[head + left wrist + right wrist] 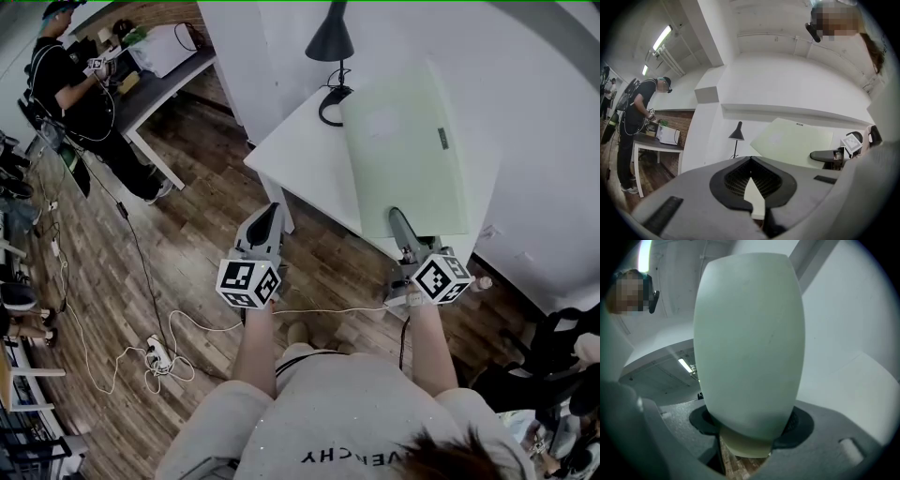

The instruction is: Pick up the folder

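Left tool (pixel 271 212) shut; right tool (pixel 397 221) clamps folder (pixel 403 150); both level.

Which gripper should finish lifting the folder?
Right: the right gripper is clamped on the folder's near edge, while the left gripper hangs empty beside the table, clear of it.

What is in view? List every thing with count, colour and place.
table: one, white, against the white wall
folder: one, pale green, held over the table's near side
desk lamp: one, black, at the table's far left corner
floor: one, brown wood, left of and in front of the table
cables: a few, white and black, on the floor
power strip: one, white, on the floor
second person: one, dark clothes, far left
desk: one, dark top, beside that person
box: one, white, on the desk
left gripper: one, grey, jaws together, nothing held, over the floor
right gripper: one, grey, shut on the folder's near edge
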Demonstrator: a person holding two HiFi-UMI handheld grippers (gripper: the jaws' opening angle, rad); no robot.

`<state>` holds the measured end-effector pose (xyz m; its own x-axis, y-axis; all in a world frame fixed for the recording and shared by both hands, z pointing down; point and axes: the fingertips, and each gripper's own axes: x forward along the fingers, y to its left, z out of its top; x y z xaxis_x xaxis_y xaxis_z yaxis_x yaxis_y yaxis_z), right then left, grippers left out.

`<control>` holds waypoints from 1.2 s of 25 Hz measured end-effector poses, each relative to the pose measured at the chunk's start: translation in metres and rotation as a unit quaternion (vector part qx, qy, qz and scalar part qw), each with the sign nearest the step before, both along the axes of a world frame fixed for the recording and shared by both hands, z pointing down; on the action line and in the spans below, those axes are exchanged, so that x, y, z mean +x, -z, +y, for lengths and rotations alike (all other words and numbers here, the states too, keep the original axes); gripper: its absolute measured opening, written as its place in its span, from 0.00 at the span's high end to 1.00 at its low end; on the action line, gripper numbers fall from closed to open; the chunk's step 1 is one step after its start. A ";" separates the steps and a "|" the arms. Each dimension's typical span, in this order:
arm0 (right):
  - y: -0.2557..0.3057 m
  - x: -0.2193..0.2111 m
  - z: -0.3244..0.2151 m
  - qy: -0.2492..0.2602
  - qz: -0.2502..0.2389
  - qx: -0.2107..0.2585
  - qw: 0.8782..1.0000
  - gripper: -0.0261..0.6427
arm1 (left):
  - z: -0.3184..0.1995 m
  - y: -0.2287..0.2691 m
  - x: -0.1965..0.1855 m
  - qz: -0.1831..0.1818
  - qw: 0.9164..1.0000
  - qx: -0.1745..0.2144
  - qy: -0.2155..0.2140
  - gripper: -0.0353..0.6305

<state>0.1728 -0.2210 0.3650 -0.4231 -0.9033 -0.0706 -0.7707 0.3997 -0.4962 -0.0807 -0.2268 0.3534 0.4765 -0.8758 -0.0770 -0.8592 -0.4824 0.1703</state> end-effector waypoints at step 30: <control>-0.012 -0.008 0.024 -0.008 0.018 -0.005 1.000 0.55 | 0.025 -0.018 -0.024 0.002 1.000 -0.022 0.011 0.95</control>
<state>0.1651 -0.1965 0.3772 -0.4103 -0.9107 -0.0474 -0.7944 0.3824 -0.4719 -0.1044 -0.2020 0.3717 0.4568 -0.8886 -0.0404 -0.8688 -0.4555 0.1943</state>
